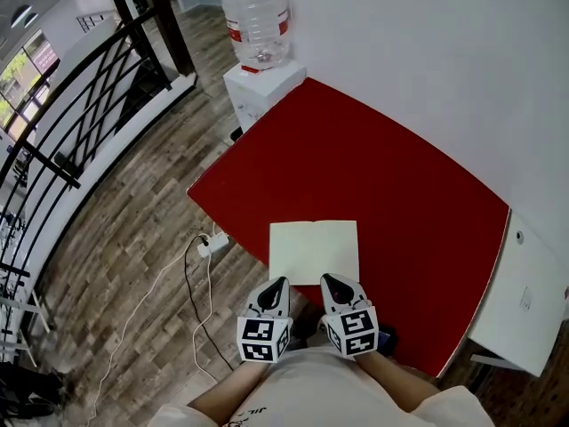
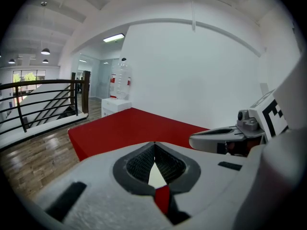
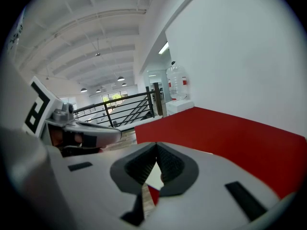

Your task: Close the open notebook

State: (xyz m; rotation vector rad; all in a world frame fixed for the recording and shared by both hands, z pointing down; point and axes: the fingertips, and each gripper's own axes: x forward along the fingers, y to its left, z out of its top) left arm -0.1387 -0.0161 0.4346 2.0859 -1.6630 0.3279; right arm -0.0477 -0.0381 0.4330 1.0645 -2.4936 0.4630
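The notebook (image 1: 313, 251) lies open and flat near the front edge of the red table (image 1: 373, 167), its pale pages facing up. My left gripper (image 1: 279, 284) and right gripper (image 1: 329, 280) hover side by side just short of the notebook's near edge, both pointing at it and neither touching it. In the left gripper view the left gripper's (image 2: 154, 143) jaws meet at the tip with nothing between them. The right gripper (image 3: 156, 145) looks the same in its own view. A sliver of pale page (image 2: 156, 176) shows through the gap behind each pair of pads.
A large water bottle (image 1: 256, 18) stands on a white cabinet (image 1: 262, 85) at the table's far left corner. A black railing (image 1: 80, 105) runs along the left. Cables and a power strip (image 1: 209, 243) lie on the wooden floor. A white unit (image 1: 524, 301) adjoins the table's right side.
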